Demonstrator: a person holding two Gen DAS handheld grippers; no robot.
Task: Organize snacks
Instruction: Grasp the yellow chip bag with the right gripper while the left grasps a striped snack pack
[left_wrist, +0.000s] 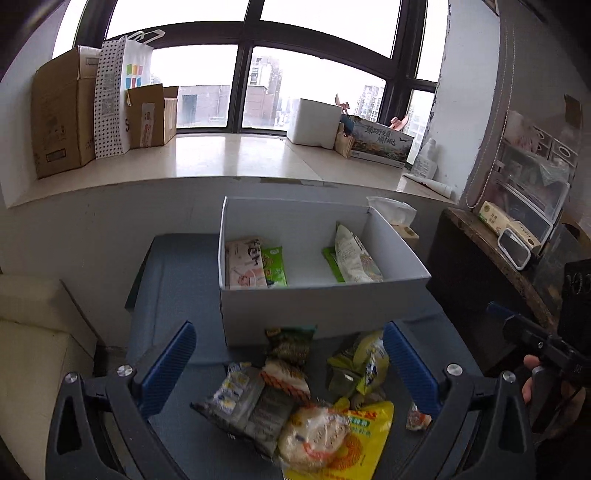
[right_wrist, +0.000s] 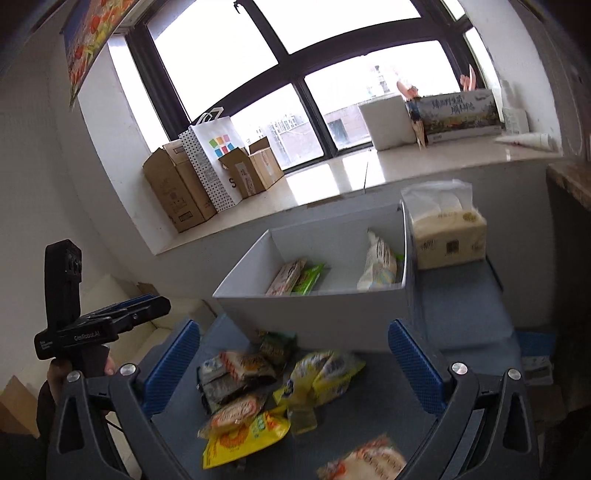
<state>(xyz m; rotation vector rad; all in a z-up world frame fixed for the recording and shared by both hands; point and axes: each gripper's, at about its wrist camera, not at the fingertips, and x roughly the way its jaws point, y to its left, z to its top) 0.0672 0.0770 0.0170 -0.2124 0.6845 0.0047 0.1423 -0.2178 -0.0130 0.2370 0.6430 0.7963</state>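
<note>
Left wrist view: both grippers, left gripper and right gripper, spread wide above crinkly snack packets before a white cardboard box.

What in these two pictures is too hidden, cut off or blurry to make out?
- Left view: the yellow plastic snack bag is cut off by the bottom edge.
- Right view: the pale orange-printed packet is blurred and cropped at the bottom.
- Both views: the white cardboard box hides its near floor behind its front wall.
- Packet lettering: too small.
</note>
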